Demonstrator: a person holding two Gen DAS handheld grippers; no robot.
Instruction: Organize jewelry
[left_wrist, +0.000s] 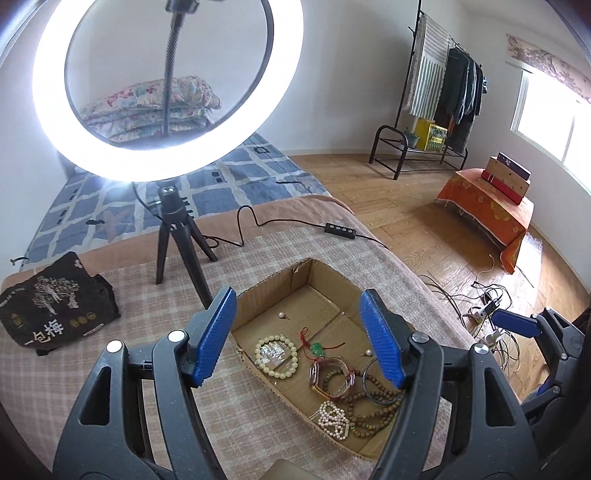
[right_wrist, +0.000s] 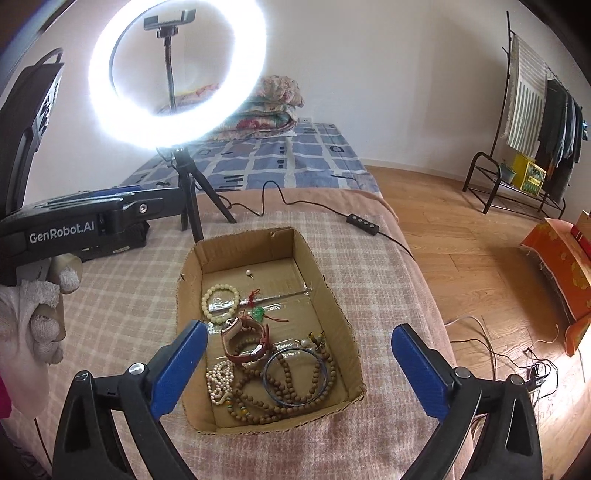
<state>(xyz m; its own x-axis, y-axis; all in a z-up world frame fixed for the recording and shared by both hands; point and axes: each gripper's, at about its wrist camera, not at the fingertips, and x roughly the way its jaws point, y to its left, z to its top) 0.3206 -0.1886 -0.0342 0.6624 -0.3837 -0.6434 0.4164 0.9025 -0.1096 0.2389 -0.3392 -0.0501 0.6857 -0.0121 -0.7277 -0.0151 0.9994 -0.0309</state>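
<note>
Wooden beads (right_wrist: 291, 384), pearls (right_wrist: 219, 380), watch (right_wrist: 245, 341) in cardboard box (right_wrist: 334, 295).

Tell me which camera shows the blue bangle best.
The right wrist view: the blue bangle lies whole and unobstructed over the brown beads. In the left wrist view a finger of the left gripper partly hides it.

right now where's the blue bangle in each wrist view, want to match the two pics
Left wrist view: the blue bangle lies at the lower right of the cardboard box, partly behind the left gripper's right finger.
Right wrist view: the bangle is low and centre, over the brown beads.
Shared landmark: the red-strapped watch just left of it.
</note>
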